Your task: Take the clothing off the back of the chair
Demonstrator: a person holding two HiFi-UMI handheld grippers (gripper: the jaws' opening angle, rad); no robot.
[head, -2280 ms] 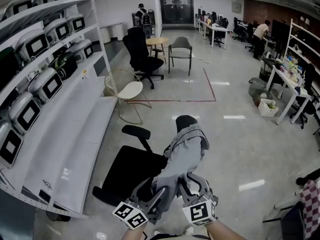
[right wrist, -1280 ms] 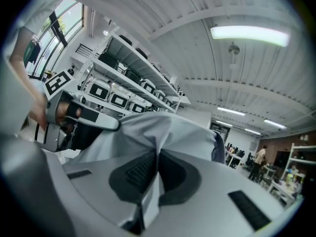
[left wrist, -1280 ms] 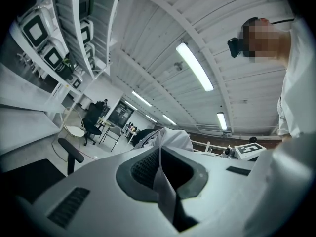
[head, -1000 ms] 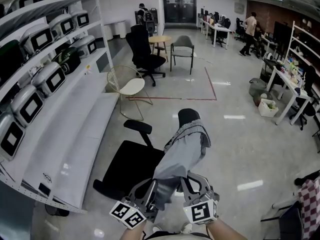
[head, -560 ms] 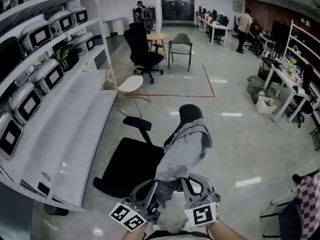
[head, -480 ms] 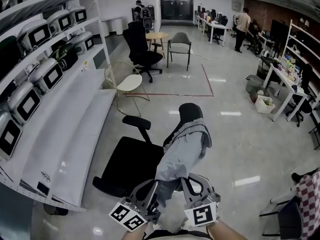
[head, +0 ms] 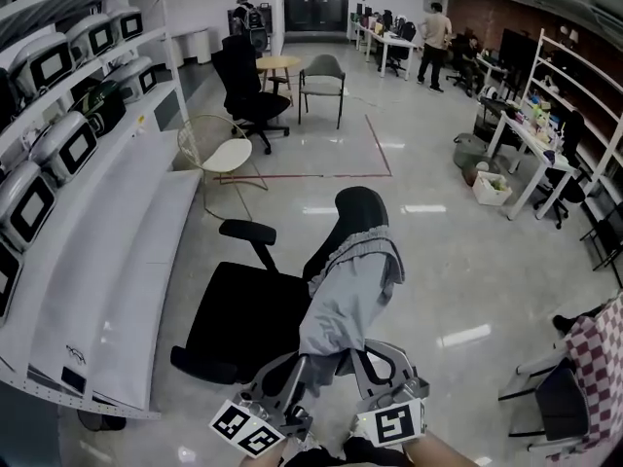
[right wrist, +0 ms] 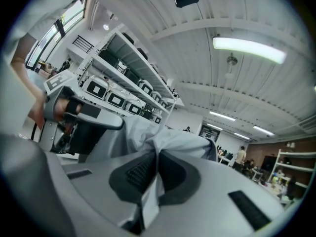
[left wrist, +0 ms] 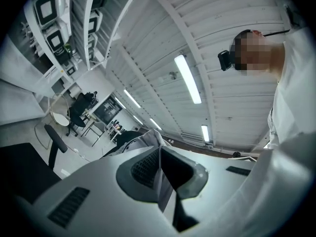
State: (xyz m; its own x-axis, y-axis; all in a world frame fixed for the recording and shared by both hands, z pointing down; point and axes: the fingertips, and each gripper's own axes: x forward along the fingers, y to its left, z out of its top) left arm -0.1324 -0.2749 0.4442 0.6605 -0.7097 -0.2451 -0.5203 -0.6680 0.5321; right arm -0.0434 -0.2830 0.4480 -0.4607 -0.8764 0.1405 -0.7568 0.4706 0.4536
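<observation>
- So, we hold two grippers side by side, one marker cube on each: the left gripper (head: 300,373) and the right gripper (head: 362,366).
- Each pair of jaws is pressed together on a fold of the one light grey fabric garment (head: 346,295), and both gripper views show the cloth pinched between the pads.
- From the jaws the garment runs up and away to the single black office chair (head: 248,314) straight ahead. Its far end is draped over the top of the backrest.
- The chair's seat lies ahead and left of the left gripper, with one armrest in sight.
- Farther ahead, near one round wooden table (head: 277,62), we count three more chairs: one black swivel chair (head: 241,78), one grey armchair (head: 321,70) and one wire-frame chair with a white seat (head: 222,157).
- Off to the left of the left gripper run white metal shelves (head: 107,251).
</observation>
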